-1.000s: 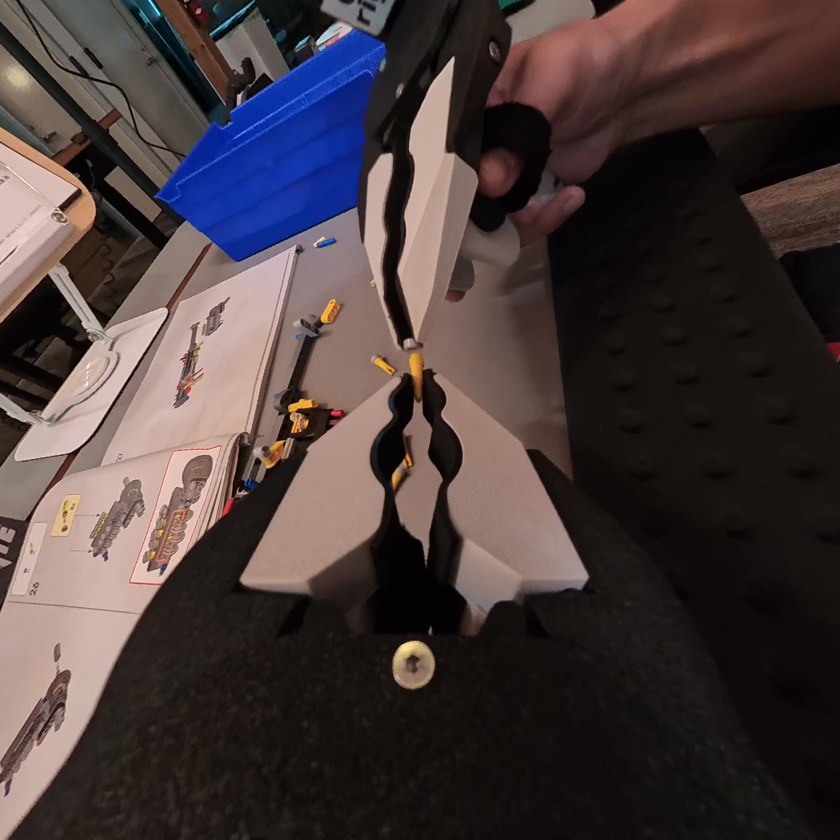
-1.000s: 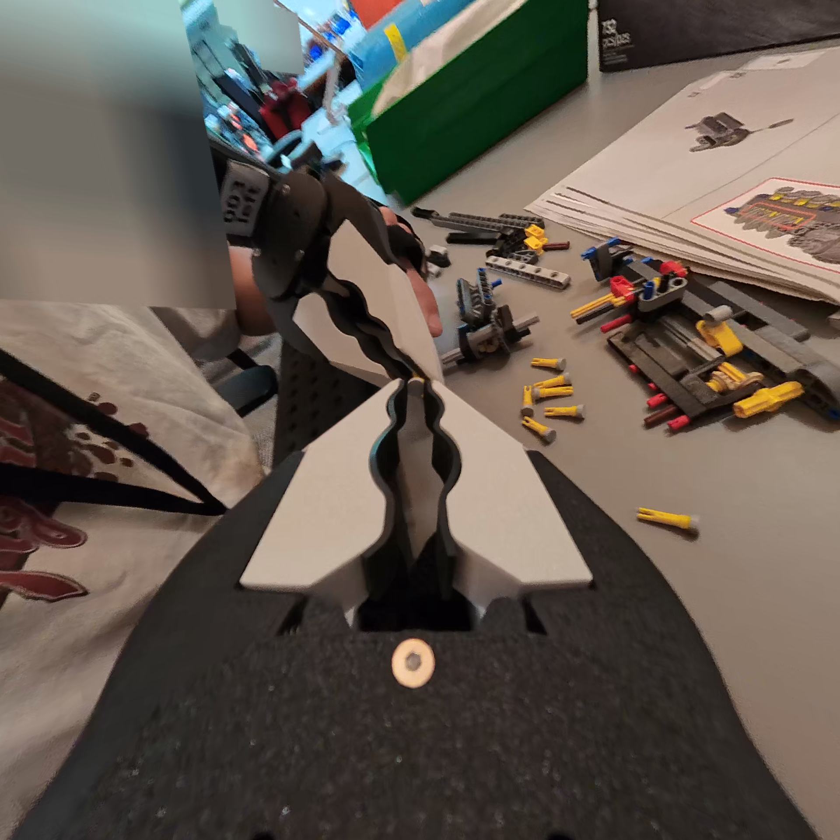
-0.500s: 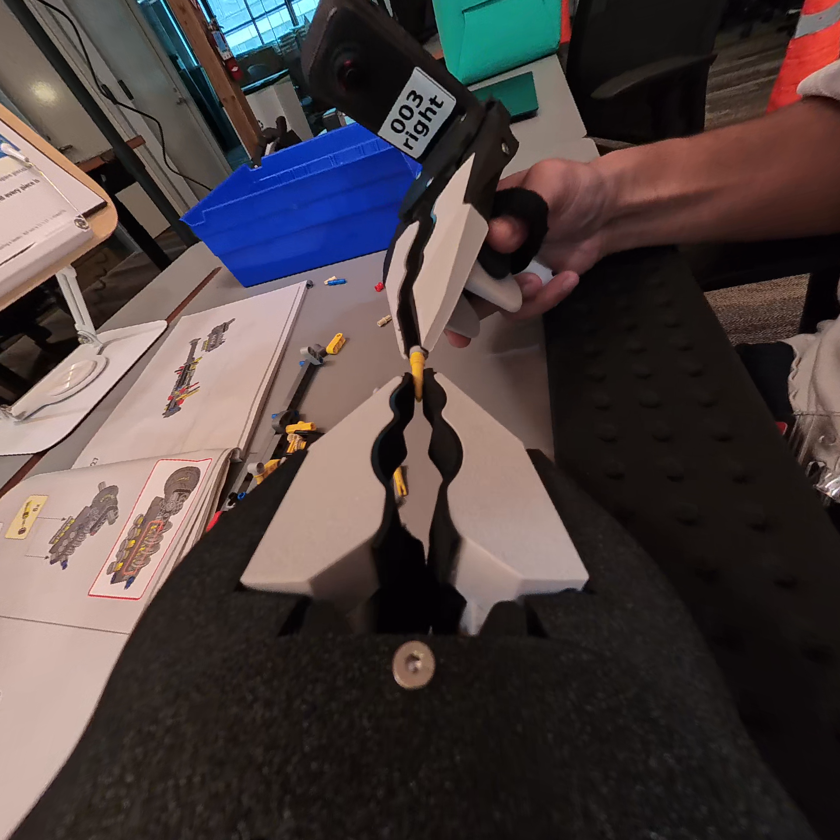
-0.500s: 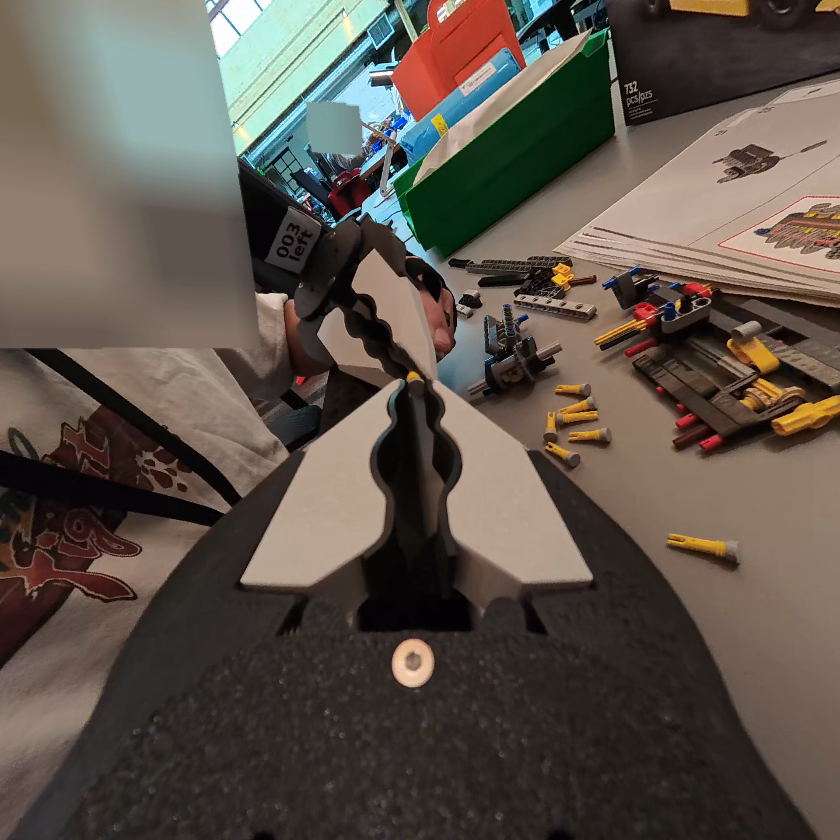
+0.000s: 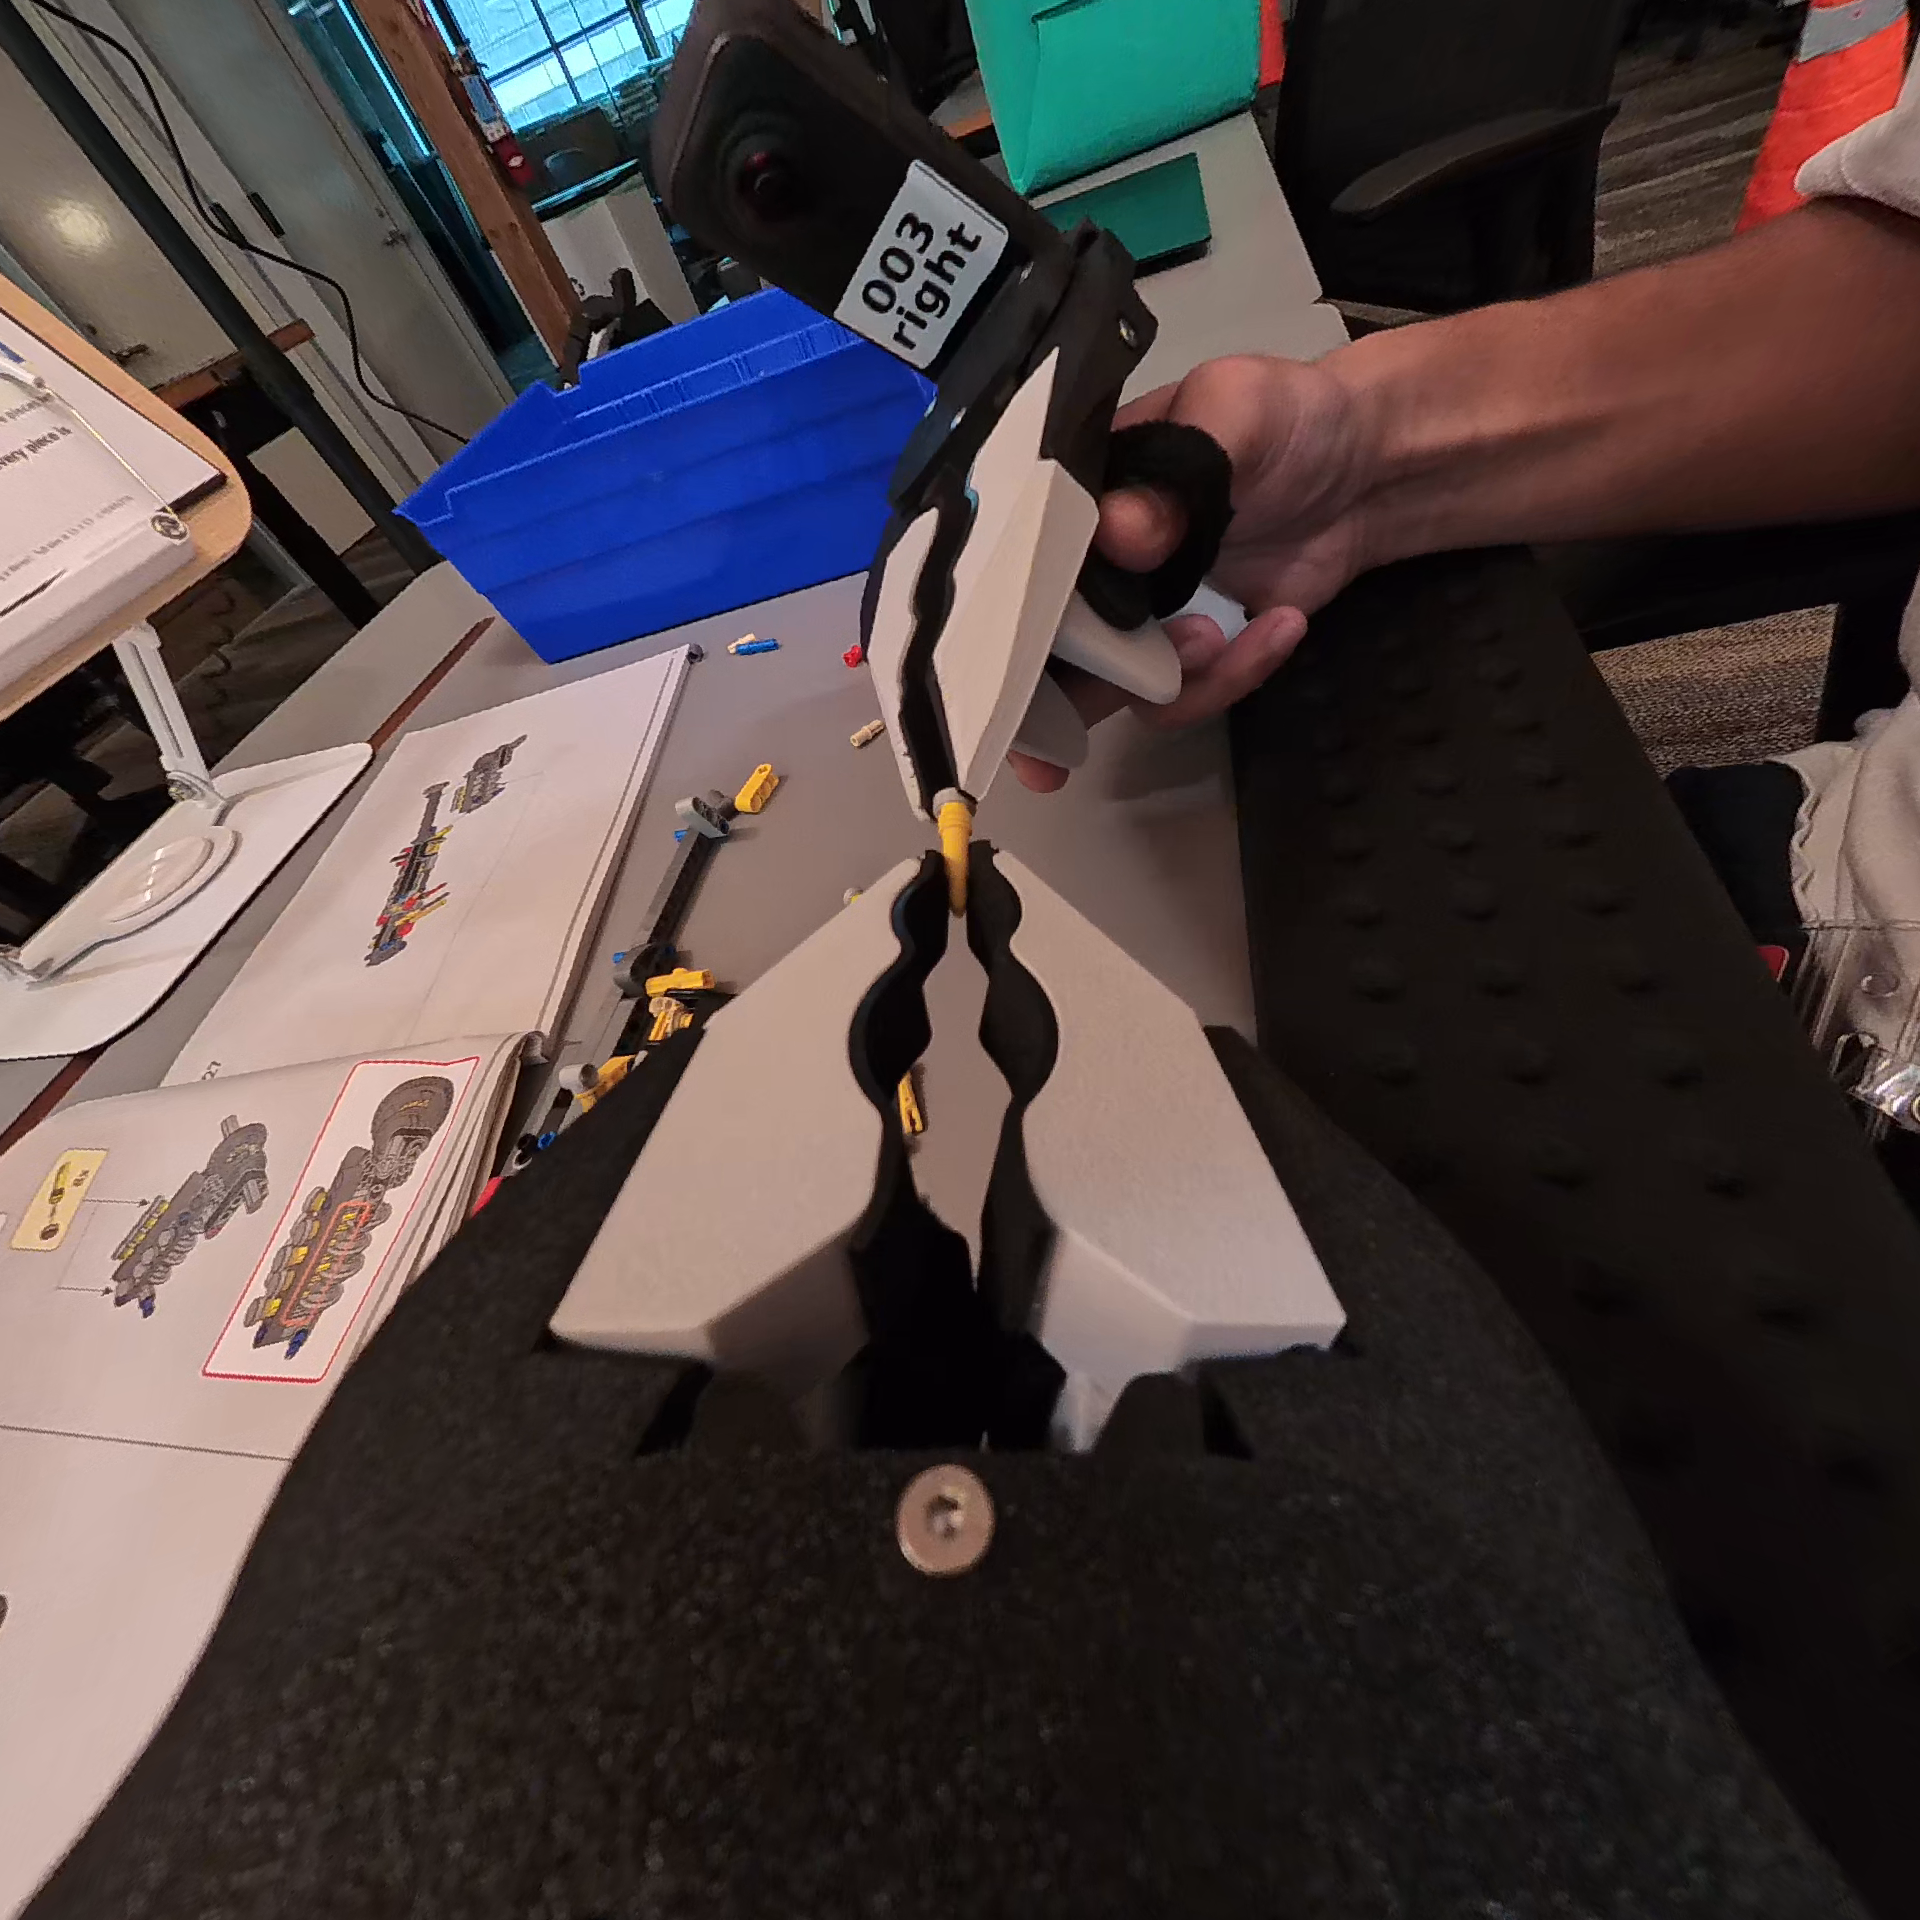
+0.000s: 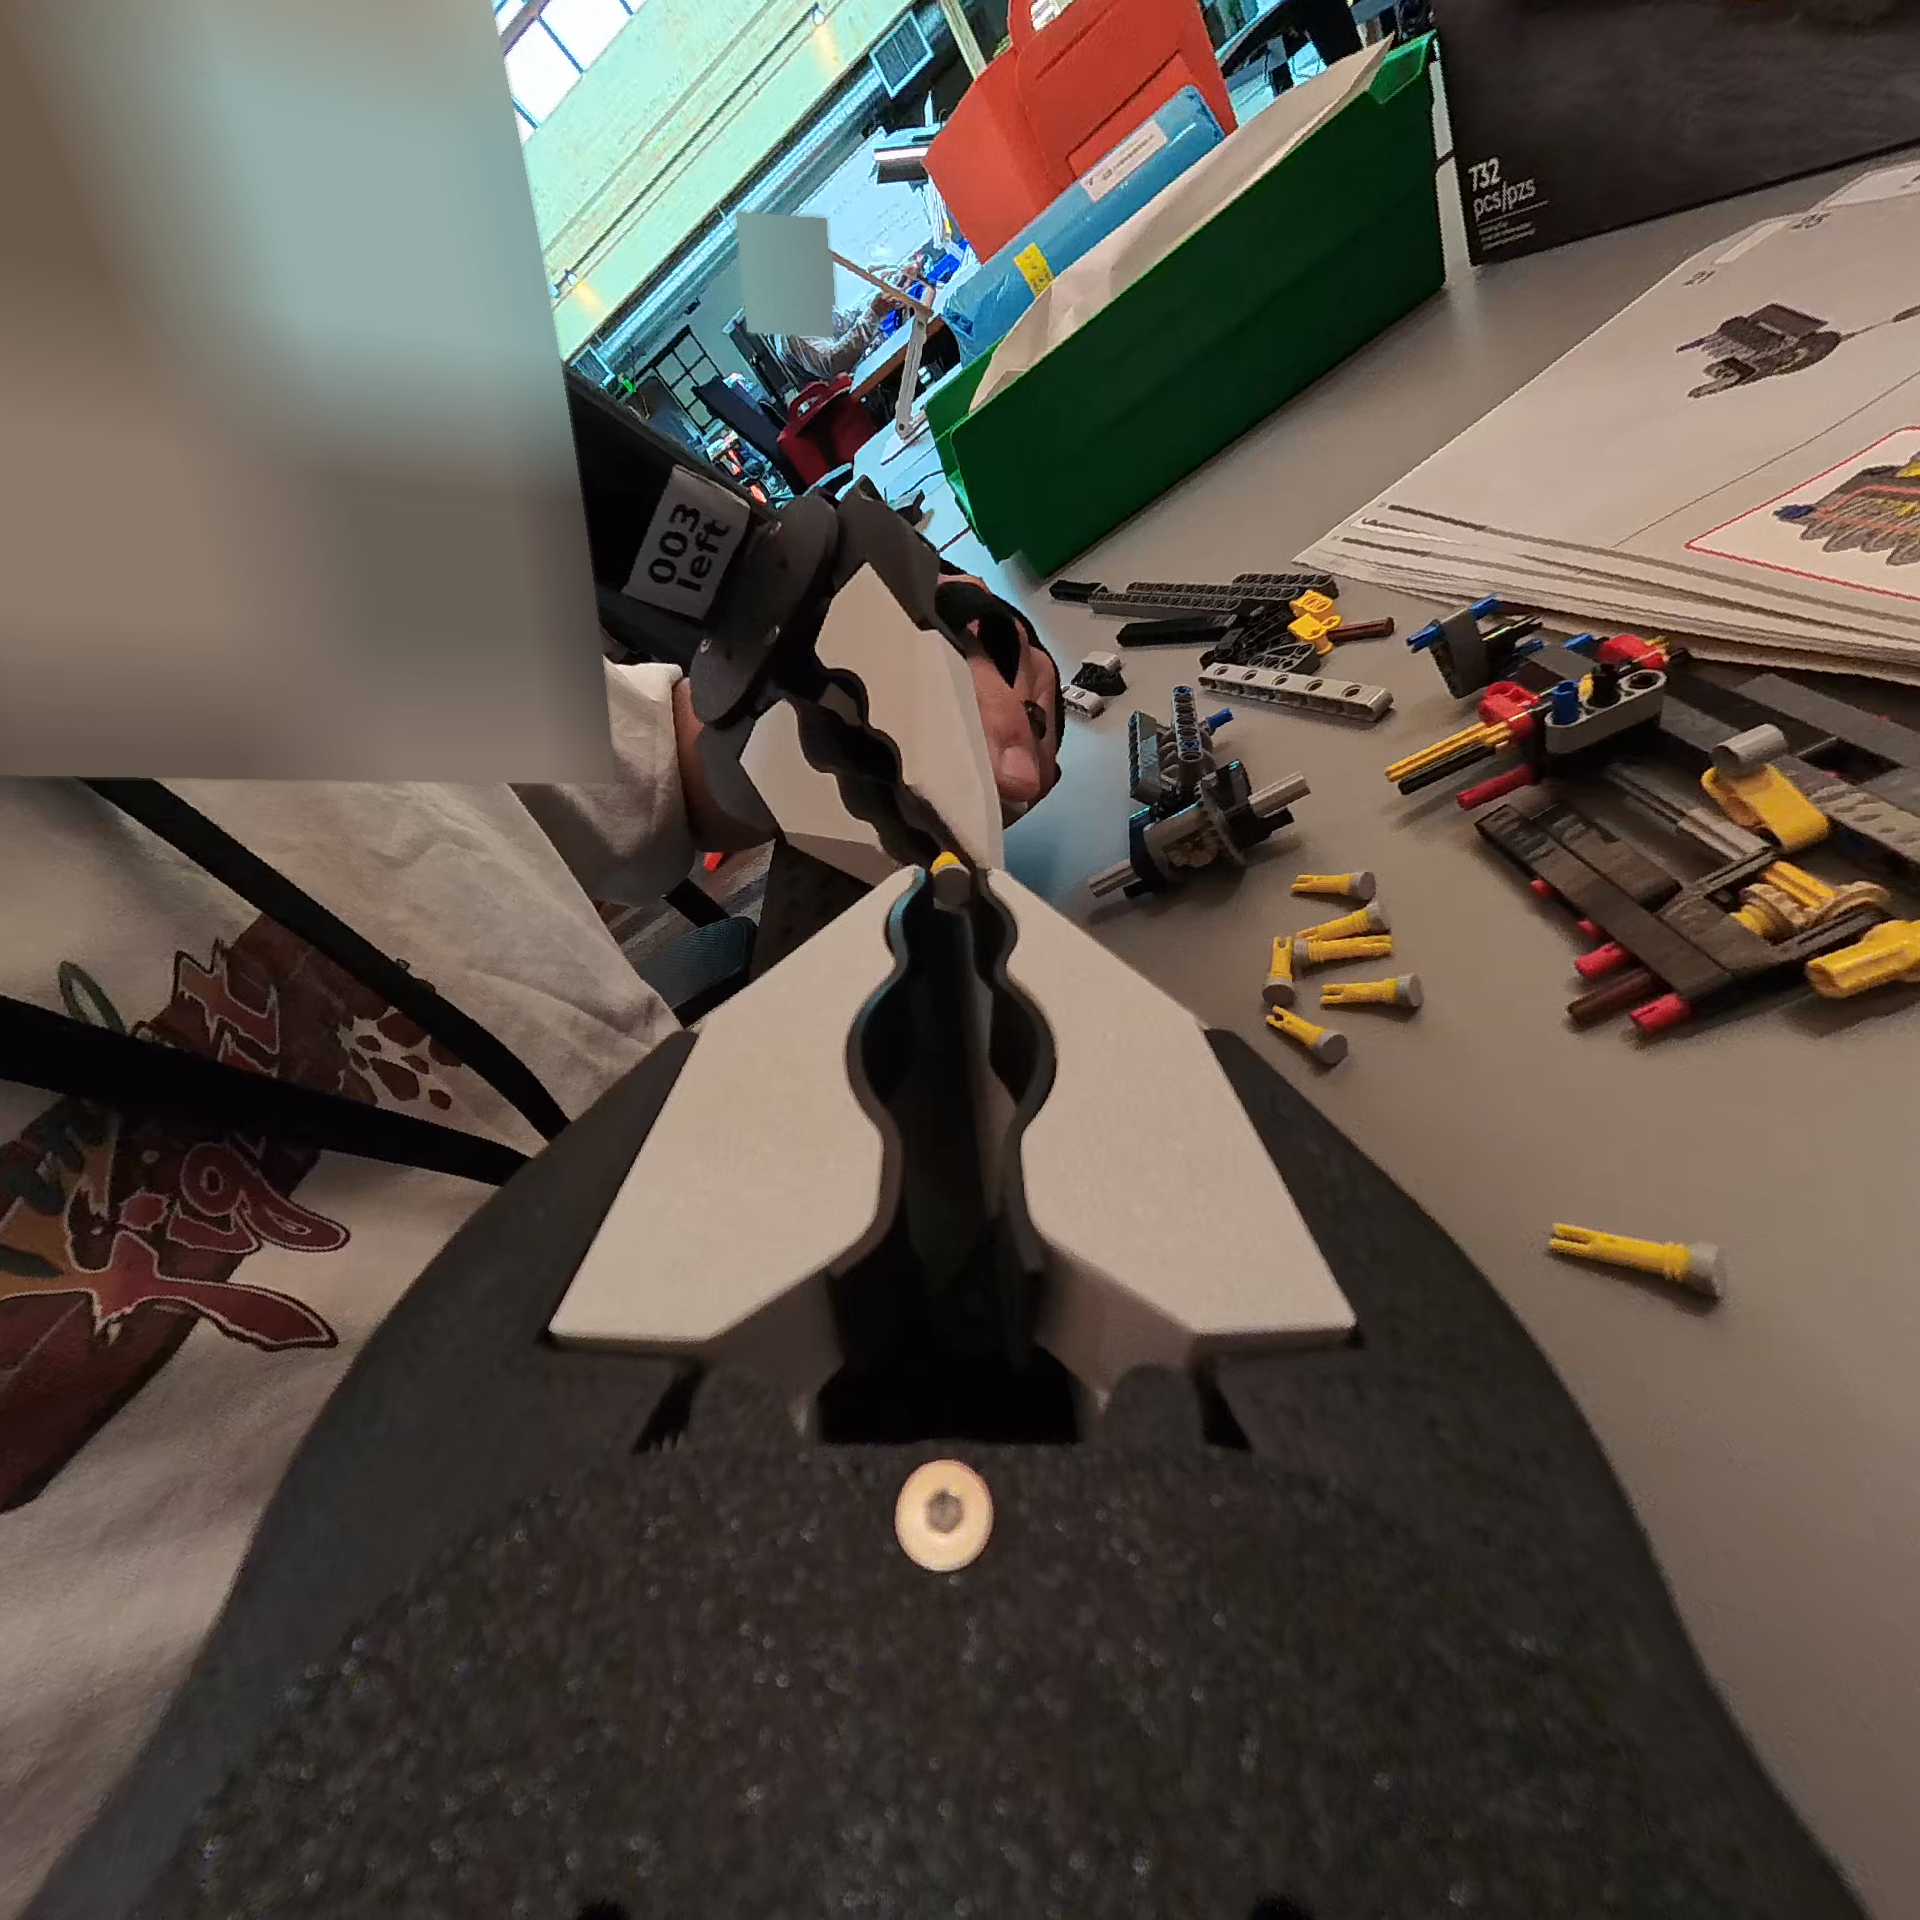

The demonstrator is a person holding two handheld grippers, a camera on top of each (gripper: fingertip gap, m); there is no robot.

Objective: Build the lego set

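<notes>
A yellow pin with a grey head (image 5: 952,857) is held in the air between both grippers, above the table's near edge. My left gripper (image 5: 954,885) is shut on its yellow shaft. My right gripper (image 5: 937,802) comes down from above, tip to tip, and is shut on the grey head. In the right wrist view, my right gripper (image 6: 948,885) pinches the grey head (image 6: 950,883), and the left gripper (image 6: 940,847) meets it from behind. A partly built black, yellow and red assembly (image 6: 1662,862) lies on the grey table (image 6: 1351,1299).
Loose yellow pins (image 6: 1340,945) and a small grey axle assembly (image 6: 1195,821) lie on the table. An open instruction booklet (image 5: 447,883) is on the left, with a blue bin (image 5: 675,488) behind it. A green bin (image 6: 1195,343) stands at the back. A black foam mat (image 5: 1507,935) lies to the right. Less than 4 cm separates the two grippers' tips.
Both grippers have risen and tilted up together, still joined at the pin. More of the room and the right gripper's camera now show.
</notes>
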